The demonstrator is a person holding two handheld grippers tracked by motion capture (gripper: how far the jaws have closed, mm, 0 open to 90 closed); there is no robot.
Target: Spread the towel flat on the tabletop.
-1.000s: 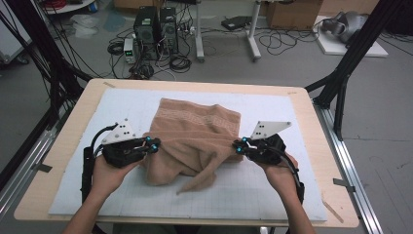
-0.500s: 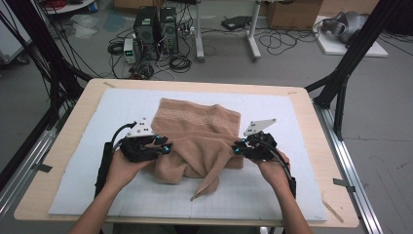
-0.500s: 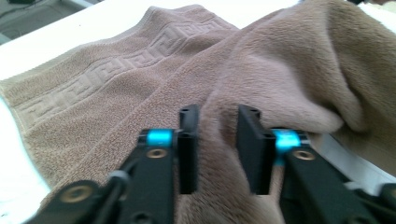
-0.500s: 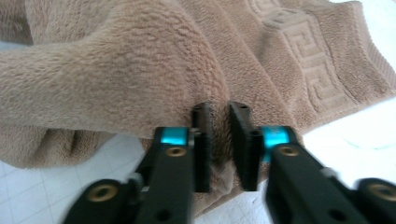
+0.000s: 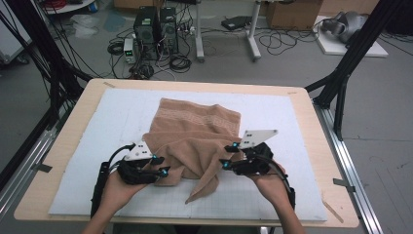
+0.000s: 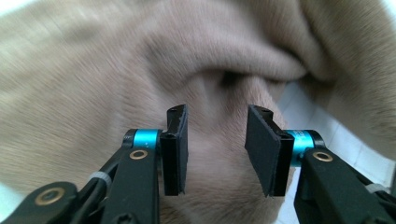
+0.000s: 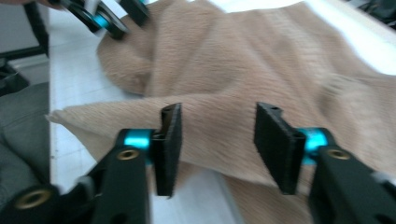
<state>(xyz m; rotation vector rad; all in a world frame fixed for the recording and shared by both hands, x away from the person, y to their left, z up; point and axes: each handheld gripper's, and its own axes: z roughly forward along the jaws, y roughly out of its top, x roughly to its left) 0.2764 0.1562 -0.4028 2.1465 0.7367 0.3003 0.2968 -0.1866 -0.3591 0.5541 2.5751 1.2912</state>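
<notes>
A tan towel (image 5: 195, 134) is seen crumpled in loose folds at the middle of the white mat (image 5: 87, 146) on the table (image 5: 63, 109), one pointed corner trailing toward the near edge. The left gripper (image 5: 160, 165) and right gripper (image 5: 228, 155) are held at its near folds, jaws just opened partway, gripping nothing. Bare mat is left along both side edges and the far edge.
</notes>
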